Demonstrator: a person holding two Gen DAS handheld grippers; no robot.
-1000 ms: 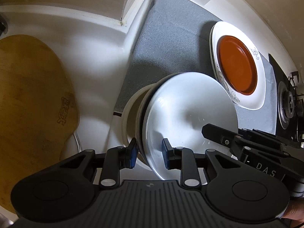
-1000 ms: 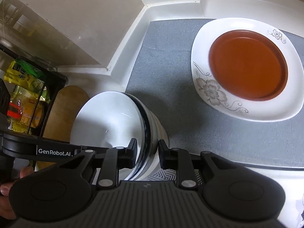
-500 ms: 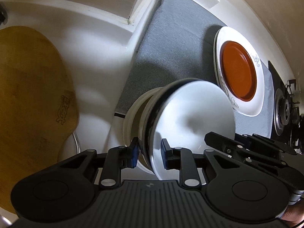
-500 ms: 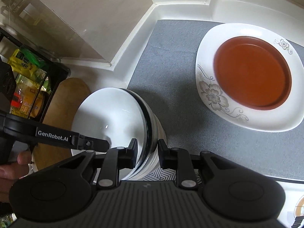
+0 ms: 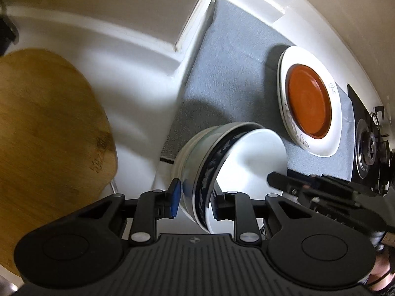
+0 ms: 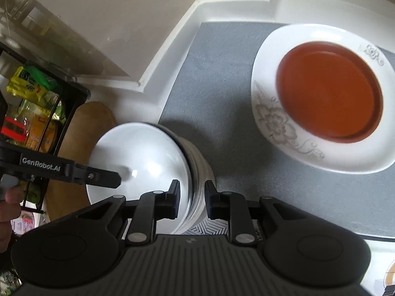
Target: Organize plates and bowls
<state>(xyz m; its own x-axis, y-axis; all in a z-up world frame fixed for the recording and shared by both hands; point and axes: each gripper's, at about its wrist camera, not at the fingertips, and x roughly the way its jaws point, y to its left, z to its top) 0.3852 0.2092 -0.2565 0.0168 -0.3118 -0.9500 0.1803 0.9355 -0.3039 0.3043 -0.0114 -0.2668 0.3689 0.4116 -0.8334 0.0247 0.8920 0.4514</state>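
While both tongs clamp opposite sides of a nested stack of bowls, the set hangs tilted just above the near-left corner of the grey mat on the white desk. The left tongs are clenched on the stack's rim w/ one blue pad outside the wall and the other inside the white top bowl; the right tongs pinch the far rim the same way, one finger inside, one on the ribbed outer wall. The stack shows a white top bowl and a dark-patterned one under it; how many lie below can't be told. On the mat's far-right part sits a white flowered plate carrying an orange dish, well apart from the bowls. A wooden board lies at the desk's left edge; a hob borders the mat's right edge.

Step in hand, by the look of it: a two-handed carry of the bowls toward the mat. Next move prob. calls for levelling the tilted stack, setting it down on bare mat beside the plate, w/ both grips held even so the bowls don't slide apart.
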